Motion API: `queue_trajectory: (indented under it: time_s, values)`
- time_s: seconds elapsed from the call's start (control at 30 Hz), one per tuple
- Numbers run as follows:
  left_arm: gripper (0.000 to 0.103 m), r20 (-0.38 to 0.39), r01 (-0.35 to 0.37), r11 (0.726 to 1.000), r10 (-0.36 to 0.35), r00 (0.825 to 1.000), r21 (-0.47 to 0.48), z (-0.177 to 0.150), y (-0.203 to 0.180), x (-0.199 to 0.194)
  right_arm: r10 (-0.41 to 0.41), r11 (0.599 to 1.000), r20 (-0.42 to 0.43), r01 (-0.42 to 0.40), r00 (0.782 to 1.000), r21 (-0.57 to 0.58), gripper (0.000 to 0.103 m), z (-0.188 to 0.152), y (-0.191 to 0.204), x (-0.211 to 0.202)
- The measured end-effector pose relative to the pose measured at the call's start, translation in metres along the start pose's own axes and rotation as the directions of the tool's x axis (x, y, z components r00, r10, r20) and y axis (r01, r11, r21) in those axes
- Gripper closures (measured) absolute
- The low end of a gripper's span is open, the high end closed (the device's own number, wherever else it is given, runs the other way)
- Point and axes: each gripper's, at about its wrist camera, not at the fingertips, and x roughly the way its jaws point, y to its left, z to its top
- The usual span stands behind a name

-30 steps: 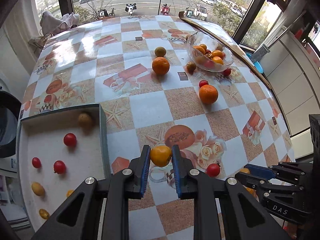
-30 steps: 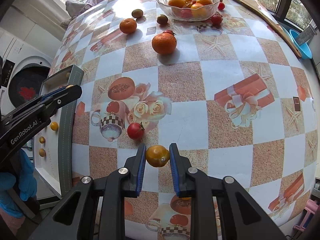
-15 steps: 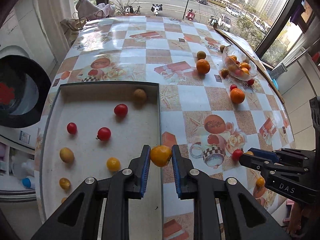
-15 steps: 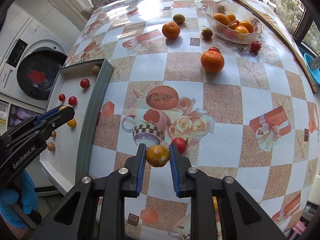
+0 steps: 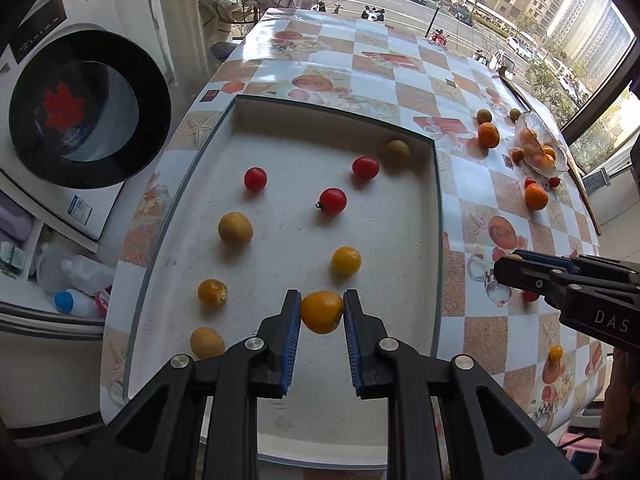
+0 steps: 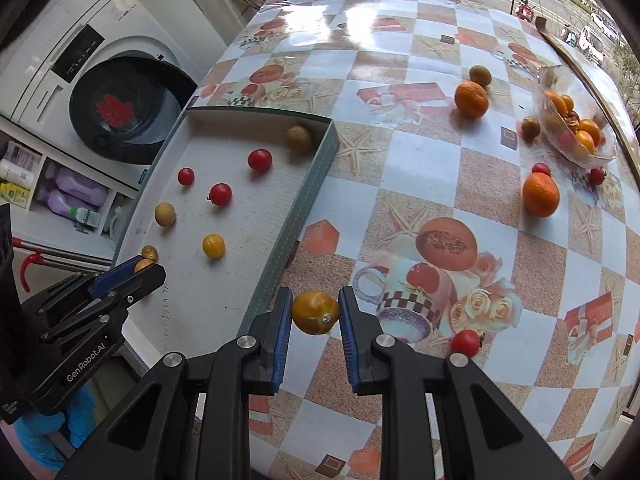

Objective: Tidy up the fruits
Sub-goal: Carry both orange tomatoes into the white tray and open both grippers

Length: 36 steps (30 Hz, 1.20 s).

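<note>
At lower centre of each view, a gripper clamps a yellow tomato.
Left gripper point(image 5: 322, 314) holds its yellow tomato point(image 5: 322, 312) over the tray point(image 5: 438, 216); right gripper point(image 6: 314, 314) holds another tomato point(image 6: 315, 311) beside it.

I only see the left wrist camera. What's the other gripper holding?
Observer: The right gripper is shut on a yellow tomato.
Operator: Is it over the tray?
Observer: Not yet. In its own camera the tomato shows over the tablecloth, just outside the tray wall.
Operator: What's under my gripper?
Observer: A blue glove shows below the left gripper.
</note>
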Motion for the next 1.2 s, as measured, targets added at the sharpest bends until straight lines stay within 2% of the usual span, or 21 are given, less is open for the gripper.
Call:
queue_trajectory:
  time_s: [0.3,0.63,0.97,1.2]
  values:
    - [0.080,-0.030,-0.026,0.998,0.024,0.999,-0.055,-0.007,0.021,0.022,0.034,0.996,-0.015,-0.035,0.999,-0.084,0.077,0.028,0.041,0.022]
    - [0.080,-0.044,-0.048,0.997,0.045,0.998,-0.062,-0.003,0.032,0.036,0.017,0.994,-0.040,-0.021,0.999,-0.105,0.077,0.051,0.051,0.049]
    - [0.080,-0.049,-0.061,0.997,0.059,0.997,-0.045,-0.001,0.030,0.045,-0.007,0.994,-0.070,-0.001,0.998,-0.105,0.077,0.061,0.051,0.075]
    - [0.079,-0.057,-0.097,0.995,0.098,0.994,0.021,0.001,0.022,0.048,-0.023,0.994,-0.092,0.013,0.996,-0.107,0.077,0.064,0.052,0.091]
